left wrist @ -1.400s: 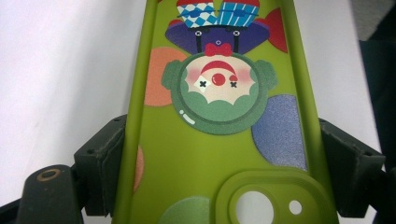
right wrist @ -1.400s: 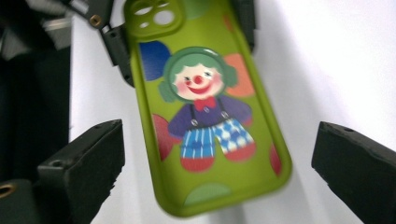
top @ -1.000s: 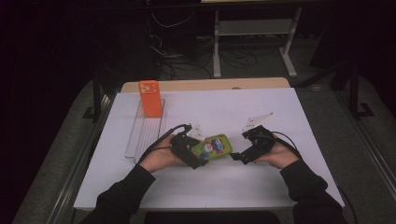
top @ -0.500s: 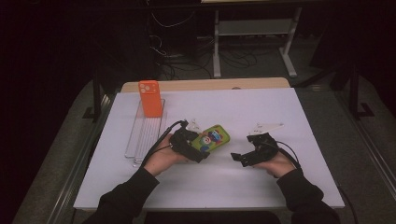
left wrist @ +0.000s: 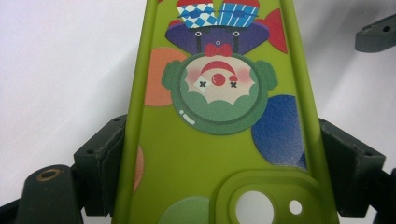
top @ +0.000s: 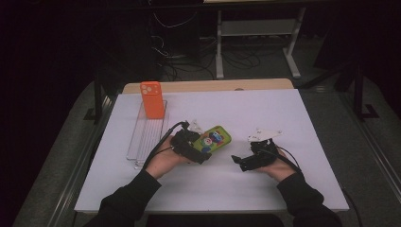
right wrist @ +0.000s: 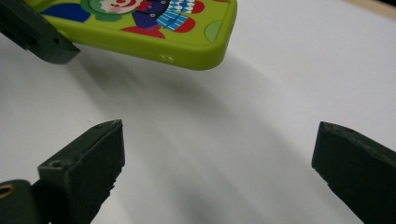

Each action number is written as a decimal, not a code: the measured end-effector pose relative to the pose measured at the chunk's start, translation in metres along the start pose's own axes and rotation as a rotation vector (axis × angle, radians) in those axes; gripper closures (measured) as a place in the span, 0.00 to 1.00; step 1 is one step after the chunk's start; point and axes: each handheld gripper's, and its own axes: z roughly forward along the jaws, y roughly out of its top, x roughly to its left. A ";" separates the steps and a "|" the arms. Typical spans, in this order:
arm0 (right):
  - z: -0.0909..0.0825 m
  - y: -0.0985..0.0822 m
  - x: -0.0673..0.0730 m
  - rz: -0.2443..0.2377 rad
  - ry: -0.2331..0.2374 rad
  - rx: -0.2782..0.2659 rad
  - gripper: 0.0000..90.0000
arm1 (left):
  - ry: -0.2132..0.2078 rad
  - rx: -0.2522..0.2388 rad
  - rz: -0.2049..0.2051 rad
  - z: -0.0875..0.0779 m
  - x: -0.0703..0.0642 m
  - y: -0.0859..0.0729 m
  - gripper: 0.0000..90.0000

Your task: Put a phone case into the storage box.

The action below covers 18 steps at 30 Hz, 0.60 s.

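Observation:
A lime-green phone case (top: pixel 216 138) printed with a clown is held just above the white table (top: pixel 265 111). My left gripper (top: pixel 198 148) is shut on its camera-hole end. In the left gripper view both pads press the long edges of the case (left wrist: pixel 215 135), with the left gripper (left wrist: pixel 224 163) around it. My right gripper (top: pixel 239 162) sits to the right of the case, apart from it, low over the table. In the right gripper view its jaws stand wide with nothing between them (right wrist: pixel 219 140), and the free end of the case (right wrist: pixel 154 28) hangs beyond them.
An orange phone case (top: pixel 152 99) stands upright at the far end of a clear ribbed rack (top: pixel 144 139) on the table's left. A wooden strip (top: pixel 213 86) runs along the back edge. Bare white surface lies to the right and in front.
My right gripper has drawn back from the free end of the green case, toward the near edge and lower. The left gripper has kept hold of the case almost in place.

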 end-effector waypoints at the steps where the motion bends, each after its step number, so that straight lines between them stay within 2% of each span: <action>1: 0.000 0.000 0.001 -0.007 -0.015 0.000 0.02 | 0.001 0.002 0.000 0.000 0.000 0.000 0.17; 3: 0.000 0.001 0.002 -0.043 -0.037 0.005 0.02 | 0.002 0.003 0.002 -0.001 0.000 0.000 0.17; 4: 0.000 0.001 0.001 -0.078 -0.048 0.009 0.02 | 0.000 0.001 0.002 -0.001 0.000 0.000 0.17; 8: -0.001 0.002 0.005 -0.127 -0.086 0.002 0.02 | -0.001 0.000 0.000 -0.001 0.001 0.000 0.17; 10: -0.002 0.002 0.005 -0.142 -0.089 -0.004 0.02 | 0.001 0.000 0.003 -0.002 0.002 0.000 0.17; 12: -0.003 0.003 0.007 -0.171 -0.117 -0.018 0.02 | 0.000 0.000 0.004 -0.002 0.002 0.000 0.17; 15: -0.004 0.003 0.009 -0.190 -0.129 -0.026 0.02 | -0.001 0.001 0.003 -0.002 0.002 0.000 0.17; 16: -0.004 0.003 0.011 -0.228 -0.147 -0.023 0.02 | -0.001 0.002 0.003 -0.002 0.002 0.000 0.17; 17: -0.004 0.003 0.011 -0.228 -0.147 -0.023 0.02 | -0.002 0.001 0.003 -0.002 0.003 0.000 0.17; 18: -0.004 0.003 0.014 -0.258 -0.164 -0.021 0.02 | -0.002 0.001 0.004 -0.002 0.002 0.000 0.17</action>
